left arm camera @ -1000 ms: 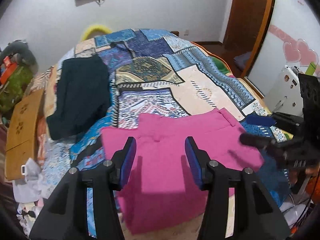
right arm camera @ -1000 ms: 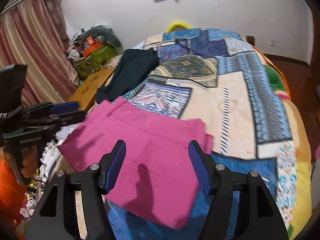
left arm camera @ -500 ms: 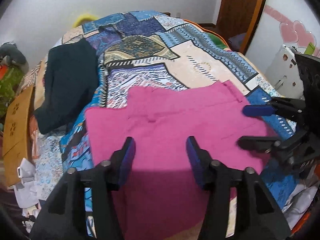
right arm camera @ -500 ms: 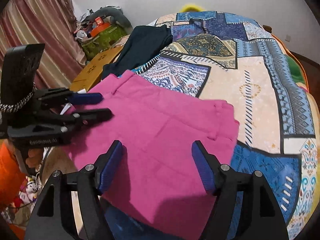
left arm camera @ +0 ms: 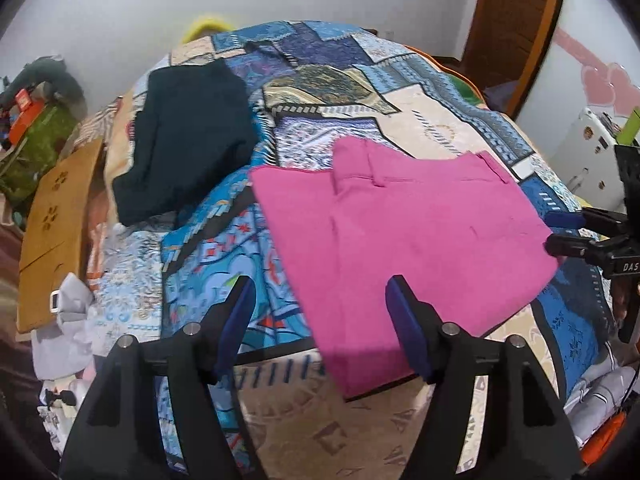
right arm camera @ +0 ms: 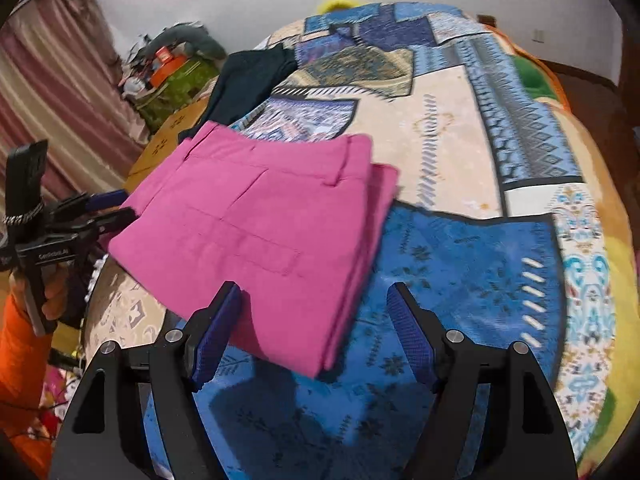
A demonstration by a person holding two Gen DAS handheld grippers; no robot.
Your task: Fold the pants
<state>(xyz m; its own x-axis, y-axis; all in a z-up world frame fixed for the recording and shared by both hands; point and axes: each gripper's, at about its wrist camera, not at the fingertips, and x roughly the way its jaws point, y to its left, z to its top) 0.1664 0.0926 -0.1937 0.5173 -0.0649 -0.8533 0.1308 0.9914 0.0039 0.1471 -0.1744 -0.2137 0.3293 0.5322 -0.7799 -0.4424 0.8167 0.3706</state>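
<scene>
Lying folded into a compact rectangle on the patchwork bedspread (left arm camera: 436,128), pink pants (left arm camera: 404,240) with waistband and belt loop toward 12 o'clock, stacked layers showing along the 3 o'clock edge in the right wrist view. Hovering near the 6 o'clock edge of the cloth, left gripper (left arm camera: 320,320), jaws spread wide, nothing between the blue pads, the pants' near-left corner just ahead at 1 o'clock. Poised likewise over the near corner of the bundle, right gripper (right arm camera: 314,324), jaws wide apart and empty, fabric just beyond the left pad, blue quilt patch under the right pad. Seen from the left wrist view at 3 o'clock, the right tool just beside the pants' right edge, apparently clear of it; seen from the right wrist view at 9 o'clock, the left tool close to the opposite edge, gripped by a hand in an orange sleeve (right arm camera: 16,344). Resting well apart at 11 o'clock on the bed, a dark folded garment (left arm camera: 184,140). Judged from the lie of the cloth: at least 2 folds done, edges roughly square, task near its end or finished. Possibly left: 1 last fold or a smoothing of the slightly uneven layers at the right edge.
</scene>
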